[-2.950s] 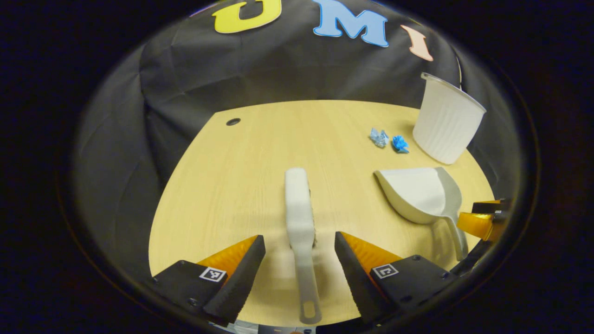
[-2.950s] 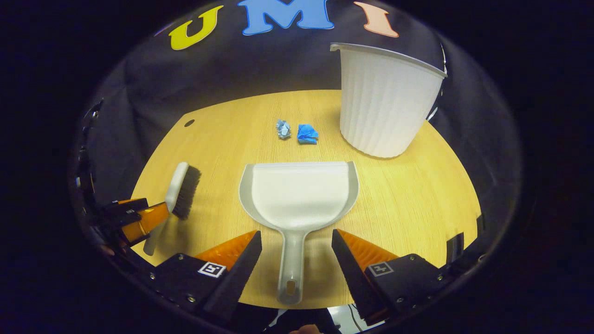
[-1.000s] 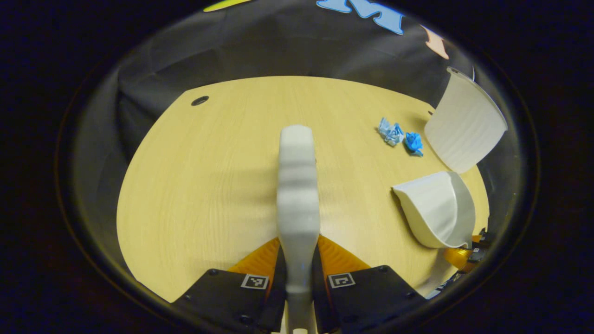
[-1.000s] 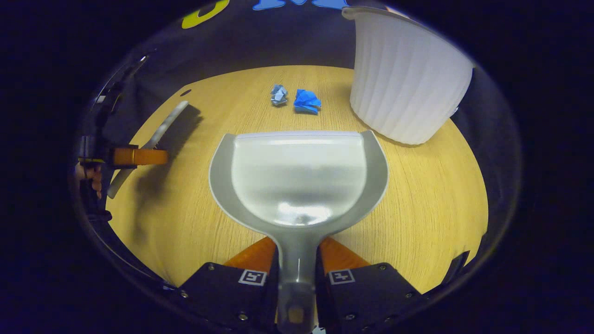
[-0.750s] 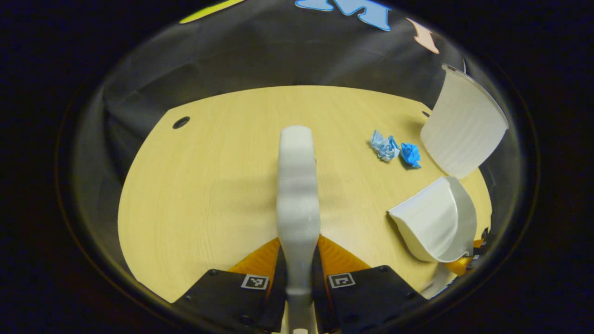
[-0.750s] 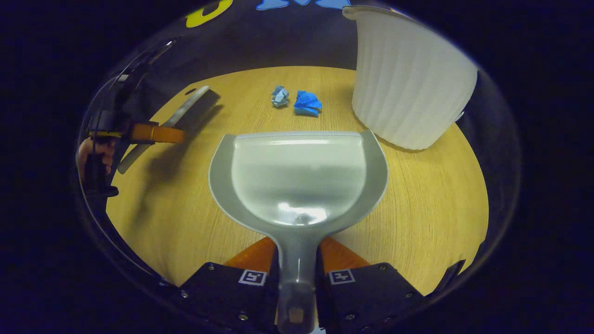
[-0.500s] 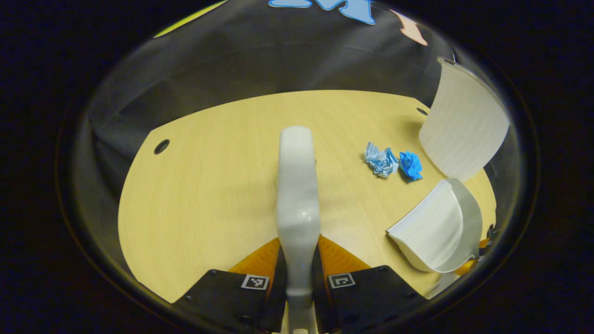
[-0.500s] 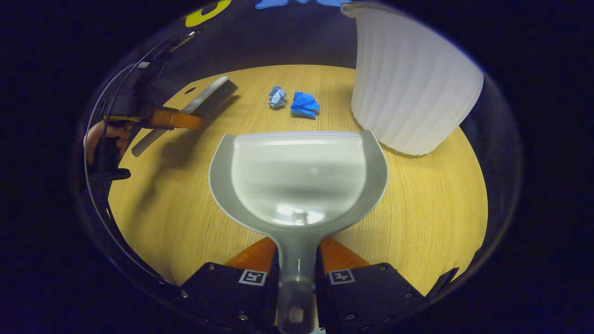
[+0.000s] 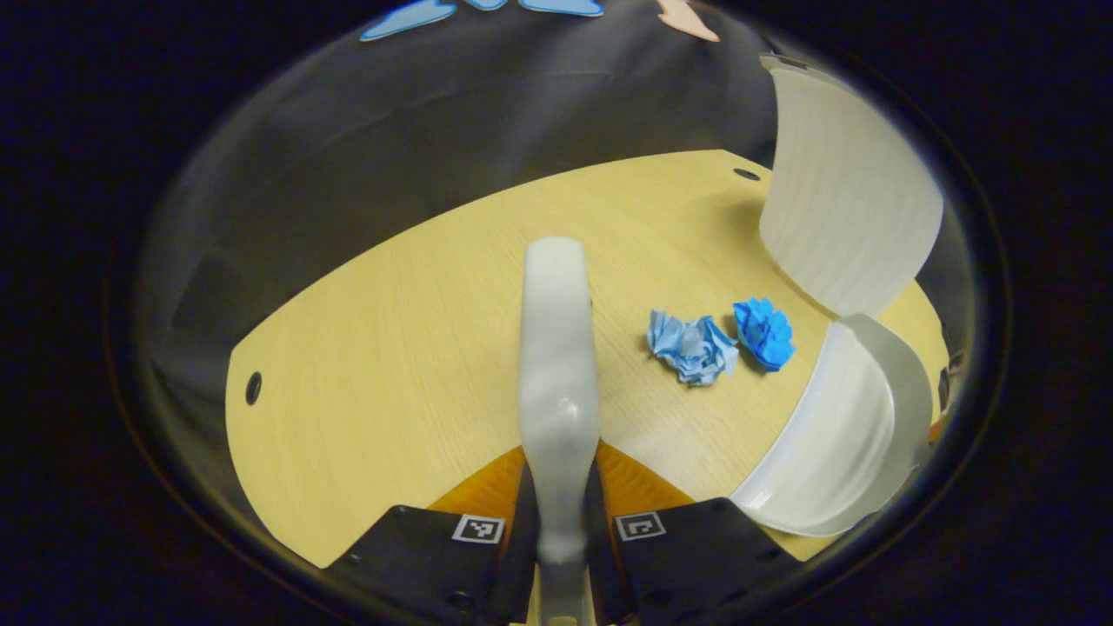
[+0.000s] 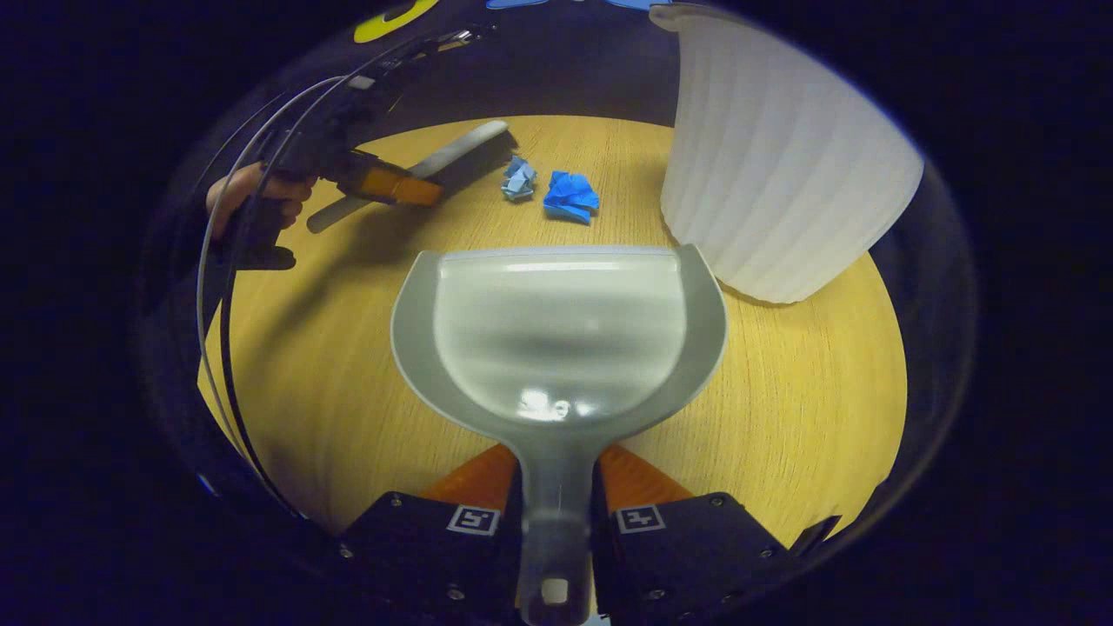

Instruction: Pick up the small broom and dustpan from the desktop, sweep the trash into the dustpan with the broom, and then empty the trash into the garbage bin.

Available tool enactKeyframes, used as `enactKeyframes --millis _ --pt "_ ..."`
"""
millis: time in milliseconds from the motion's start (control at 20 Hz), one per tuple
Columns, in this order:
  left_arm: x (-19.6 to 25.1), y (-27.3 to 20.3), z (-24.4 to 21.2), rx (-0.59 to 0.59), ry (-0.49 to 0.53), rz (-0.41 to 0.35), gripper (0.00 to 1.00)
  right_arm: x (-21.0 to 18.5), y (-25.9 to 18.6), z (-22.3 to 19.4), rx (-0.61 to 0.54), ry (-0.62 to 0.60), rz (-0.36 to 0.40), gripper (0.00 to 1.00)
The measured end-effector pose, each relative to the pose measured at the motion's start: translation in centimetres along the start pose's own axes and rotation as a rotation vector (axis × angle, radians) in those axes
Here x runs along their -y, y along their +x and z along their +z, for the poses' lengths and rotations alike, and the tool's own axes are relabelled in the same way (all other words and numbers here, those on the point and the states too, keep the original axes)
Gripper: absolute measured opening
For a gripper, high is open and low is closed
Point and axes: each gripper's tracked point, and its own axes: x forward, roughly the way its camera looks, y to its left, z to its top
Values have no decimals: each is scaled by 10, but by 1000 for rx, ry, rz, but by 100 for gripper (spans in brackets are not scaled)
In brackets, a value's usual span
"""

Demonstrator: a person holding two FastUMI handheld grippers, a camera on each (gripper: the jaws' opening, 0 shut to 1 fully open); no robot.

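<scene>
- Table: pale wood top with a rounded outline; black cloth behind its far edge. Cable holes near the edges and.
- Open room: a broad bare stretch of table left of the broom in the left gripper view; bare wood on both sides of the dustpan in the right gripper view.
- Garbage bin: white, ribbed, upright at the far right edge of the table; also seen in the left gripper view.
- Trash: pale blue crumpled paper and darker blue crumpled paper, just beside each other, near the far edge, between broom head and bin; ahead of the dustpan lip.
- Left gripper: fingers closed tight on the broom handle.
- Broom: white back uppermost, reaching out over the table; head just beside the pale paper.
- Right gripper: fingers clamped on the dustpan handle.
- Dustpan: grey-white, mouth facing the trash, near the bin's base; whether it touches the table cannot be told.
- Hand: holds the left gripper at the left edge.
</scene>
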Motion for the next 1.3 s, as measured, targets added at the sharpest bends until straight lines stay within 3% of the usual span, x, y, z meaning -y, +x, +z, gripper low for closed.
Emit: enactKeyframes --millis 550,700,800,1100,1300 --pt "67 2 49 -34 312 -271 35 1 -7 6 2 -5 16 34" --pt "77 -15 52 -61 307 -344 30 0 -4 3 4 -3 17 34" --pt "78 -28 58 -66 308 -380 35 0 -3 6 6 -12 18 34" --pt "69 -75 67 -61 324 -465 33 2 -18 9 39 -7 34 34" --pt "61 -92 63 -62 274 -465 33 4 -29 22 65 -17 32 34"
